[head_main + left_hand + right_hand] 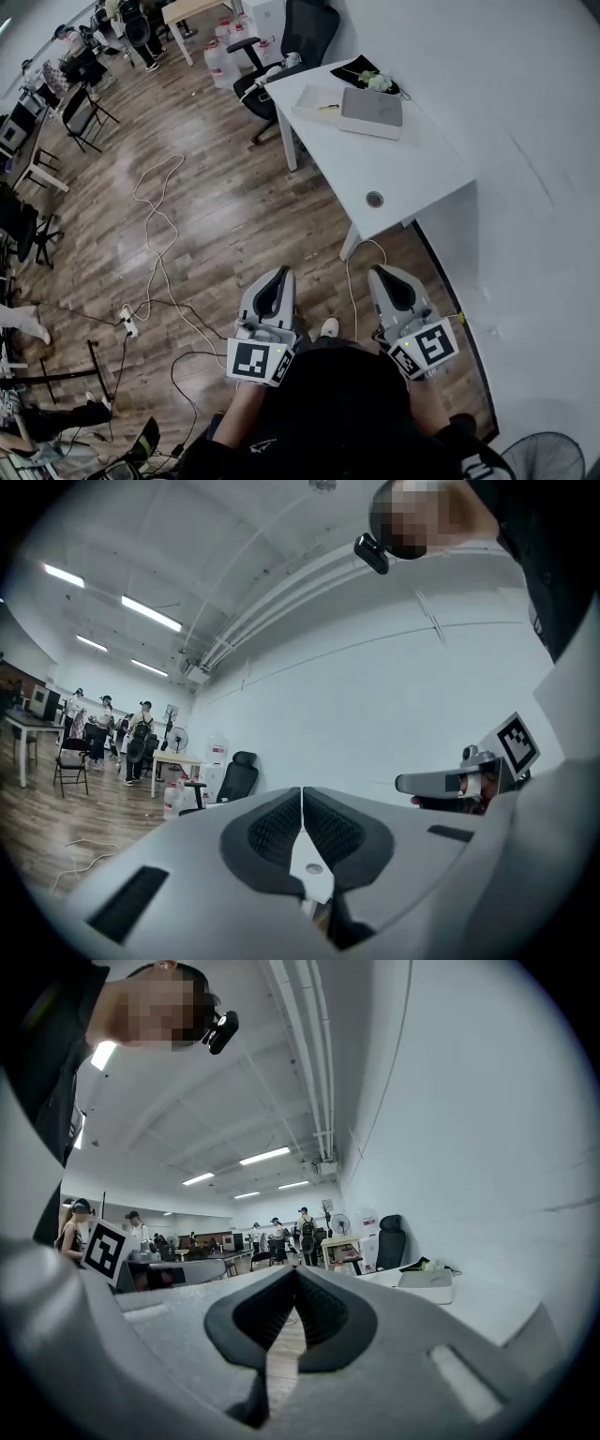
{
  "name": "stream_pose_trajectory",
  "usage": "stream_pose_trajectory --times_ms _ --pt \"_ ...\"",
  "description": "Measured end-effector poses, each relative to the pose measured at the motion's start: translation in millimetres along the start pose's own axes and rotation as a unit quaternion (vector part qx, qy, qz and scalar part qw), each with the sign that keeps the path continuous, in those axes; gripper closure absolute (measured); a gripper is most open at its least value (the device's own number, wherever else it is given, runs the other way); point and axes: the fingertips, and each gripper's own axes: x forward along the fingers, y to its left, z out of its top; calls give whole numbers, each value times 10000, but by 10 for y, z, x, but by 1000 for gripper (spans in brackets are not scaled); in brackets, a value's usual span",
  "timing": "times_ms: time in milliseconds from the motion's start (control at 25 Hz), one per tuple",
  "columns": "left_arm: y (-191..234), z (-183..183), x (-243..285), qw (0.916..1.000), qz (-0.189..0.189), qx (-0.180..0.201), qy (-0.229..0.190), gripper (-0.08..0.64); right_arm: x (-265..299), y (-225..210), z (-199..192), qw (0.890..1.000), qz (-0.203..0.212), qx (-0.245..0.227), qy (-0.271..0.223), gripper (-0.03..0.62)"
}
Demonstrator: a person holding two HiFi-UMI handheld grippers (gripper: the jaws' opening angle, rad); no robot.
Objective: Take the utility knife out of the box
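A flat white box (371, 112) lies closed on the far part of the white table (403, 169); it also shows in the right gripper view (427, 1281). No utility knife is visible. My left gripper (278, 275) and right gripper (380, 272) are held close to my body, over the wooden floor and well short of the table. Both are shut with nothing between the jaws: the left pads meet at the tip (302, 794), and so do the right ones (295, 1274).
Beside the box lie a paper pad with a yellow pen (327, 107) and a black item with something pale green on it (370, 75). A black office chair (300, 37) stands at the table's far end. Cables (155, 234) and a power strip (128, 322) lie on the floor to the left.
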Motion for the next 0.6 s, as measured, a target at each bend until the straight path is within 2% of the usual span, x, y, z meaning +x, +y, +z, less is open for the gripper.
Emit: stream_pose_trajectory --times_ms 240,440,600 --pt "34 -97 -25 9997 151 59 166 549 34 -11 -22 9999 157 8 -44 588" --pt "49 -127 50 9997 184 43 121 549 91 -169 -112 9996 109 260 10 588" --pt "139 -147 125 9998 187 -8 118 549 205 -179 -148 9998 106 123 130 588"
